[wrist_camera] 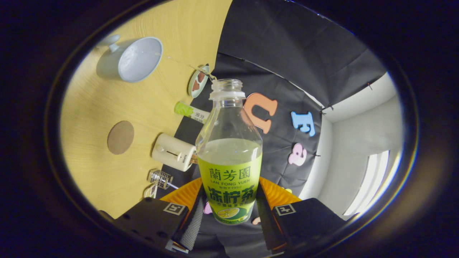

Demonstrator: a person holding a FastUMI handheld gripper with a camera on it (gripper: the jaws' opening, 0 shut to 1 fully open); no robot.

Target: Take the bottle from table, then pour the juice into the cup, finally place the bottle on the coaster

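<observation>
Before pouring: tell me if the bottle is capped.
Uncapped. The bottle, held in the gripper, shows a bare threaded neck with an open mouth.

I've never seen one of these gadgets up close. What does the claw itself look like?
The claw has two blocky black fingers, each carrying a small white square tag with a black pattern. Behind them sit ribbed orange parts, and the inner faces look like grey textured pads. No cables or sleeves are visible here.

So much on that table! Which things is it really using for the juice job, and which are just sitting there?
In use: the bottle, clamped between the gripper fingers; the white cup; the round brown coaster.

Lying about: small patterned dish; green tube; cream canister; small wire-and-glass item.
</observation>
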